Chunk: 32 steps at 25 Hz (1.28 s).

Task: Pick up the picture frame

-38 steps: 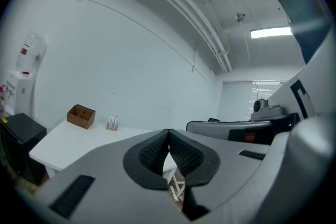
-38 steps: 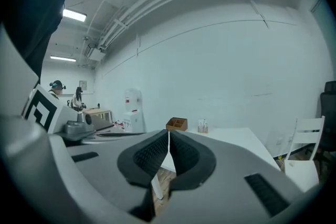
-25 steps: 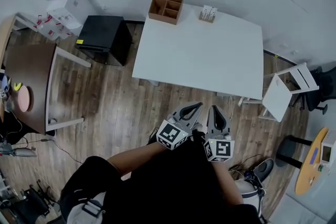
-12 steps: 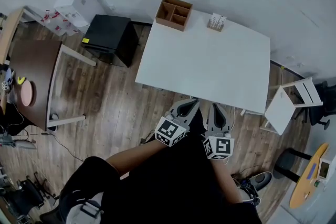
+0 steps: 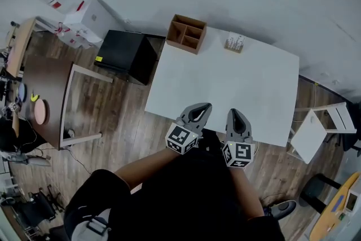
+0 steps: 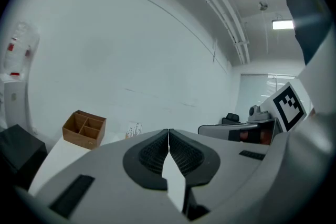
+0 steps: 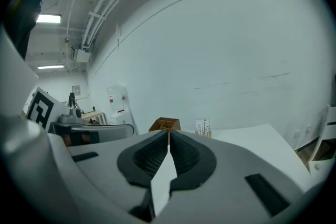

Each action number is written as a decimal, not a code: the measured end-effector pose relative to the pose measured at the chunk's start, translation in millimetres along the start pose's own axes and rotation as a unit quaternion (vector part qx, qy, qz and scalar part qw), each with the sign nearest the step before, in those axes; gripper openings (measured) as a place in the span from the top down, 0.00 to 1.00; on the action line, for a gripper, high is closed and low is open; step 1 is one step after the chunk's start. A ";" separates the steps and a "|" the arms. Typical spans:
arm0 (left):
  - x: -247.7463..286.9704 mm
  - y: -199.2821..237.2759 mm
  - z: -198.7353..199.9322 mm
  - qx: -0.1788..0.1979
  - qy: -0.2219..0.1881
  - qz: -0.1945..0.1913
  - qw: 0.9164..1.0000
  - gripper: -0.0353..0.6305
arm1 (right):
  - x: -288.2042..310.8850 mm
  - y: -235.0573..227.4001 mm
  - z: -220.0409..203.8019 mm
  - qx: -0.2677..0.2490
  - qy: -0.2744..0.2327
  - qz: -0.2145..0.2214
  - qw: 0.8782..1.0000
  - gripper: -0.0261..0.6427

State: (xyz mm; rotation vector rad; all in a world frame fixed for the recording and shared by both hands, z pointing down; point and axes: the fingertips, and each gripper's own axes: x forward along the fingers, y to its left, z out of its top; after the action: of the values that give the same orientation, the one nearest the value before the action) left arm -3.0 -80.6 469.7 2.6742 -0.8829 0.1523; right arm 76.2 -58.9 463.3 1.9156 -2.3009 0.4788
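The picture frame [image 5: 234, 43] is a small light card with dark plant print, standing at the far edge of the white table [image 5: 225, 87]. It also shows small in the left gripper view [image 6: 135, 130] and the right gripper view [image 7: 203, 127]. My left gripper [image 5: 201, 108] and right gripper [image 5: 235, 114] hover side by side over the table's near edge, far from the frame. Both are shut with nothing between the jaws: the left gripper's pads [image 6: 168, 130] and the right gripper's pads [image 7: 168, 132] meet.
A brown wooden organizer box [image 5: 186, 34] sits at the table's far left corner. A black cabinet [image 5: 125, 53] stands left of the table, a brown desk [image 5: 45, 93] farther left, white boxes [image 5: 84, 17] by the wall. A white stool [image 5: 318, 130] stands right of the table.
I have stepped toward the table: both grippers, over the floor before, now reach its near edge. Their jaws stayed shut.
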 end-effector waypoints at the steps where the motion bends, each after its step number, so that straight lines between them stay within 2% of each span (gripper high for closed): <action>1: 11.3 7.0 1.5 0.003 0.004 0.005 1.000 0.92 | 9.3 -8.7 0.9 0.005 0.001 0.001 1.000 0.91; 9: 95.5 56.3 1.0 0.003 0.025 0.042 0.999 0.92 | 76.2 -76.9 -9.9 0.014 0.036 0.005 0.999 0.91; 14: 142.2 79.5 -13.7 0.002 0.042 0.050 0.998 0.92 | 121.4 -108.0 -27.0 0.048 0.067 0.012 0.997 0.91; 21: 191.9 107.8 -37.4 0.003 0.060 0.080 0.995 0.92 | 171.2 -137.6 -53.2 0.034 0.091 0.019 0.995 0.91; 32: 243.3 172.5 -63.2 -0.009 0.078 0.134 0.988 0.92 | 246.5 -190.7 -91.1 0.016 0.136 -0.008 0.991 0.90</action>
State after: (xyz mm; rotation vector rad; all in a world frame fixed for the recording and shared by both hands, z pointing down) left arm 89.6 -326.9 623.5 2.4753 -1.1801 0.4082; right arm 202.4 -291.7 651.2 1.7543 -2.1161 0.7285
